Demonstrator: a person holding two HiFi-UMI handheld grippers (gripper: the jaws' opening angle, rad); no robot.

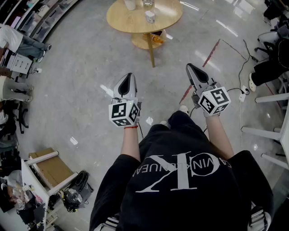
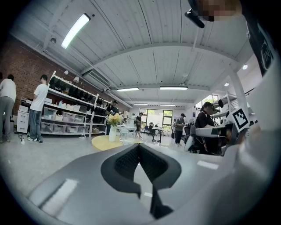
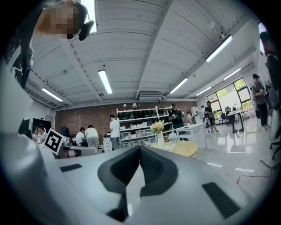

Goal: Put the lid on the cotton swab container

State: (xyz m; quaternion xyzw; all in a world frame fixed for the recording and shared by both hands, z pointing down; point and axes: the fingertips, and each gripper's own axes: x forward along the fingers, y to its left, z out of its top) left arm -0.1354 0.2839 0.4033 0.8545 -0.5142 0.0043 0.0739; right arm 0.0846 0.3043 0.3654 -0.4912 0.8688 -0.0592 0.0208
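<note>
A round wooden table (image 1: 128, 21) stands far ahead of me, at the top of the head view. On it are a small white jar (image 1: 150, 16), a clear container (image 1: 147, 2) and a white vase (image 1: 130, 4); a lid is too small to make out. My left gripper (image 1: 129, 76) and right gripper (image 1: 189, 66) hang over the bare floor, well short of the table, both shut and empty. The left gripper view has the shut jaw tips (image 2: 138, 145) pointing towards the yellow table (image 2: 102, 142). Likewise the right gripper view shows shut tips (image 3: 140, 147) with the table (image 3: 188, 148) beyond.
A vase of flowers (image 3: 160, 137) stands on the table. A red tape line (image 1: 202, 64) crosses the grey floor. A cart with a cardboard box (image 1: 50, 169) is at lower left, white desk legs (image 1: 266, 131) and cables (image 1: 243, 94) at right. People stand by shelves (image 2: 38, 112).
</note>
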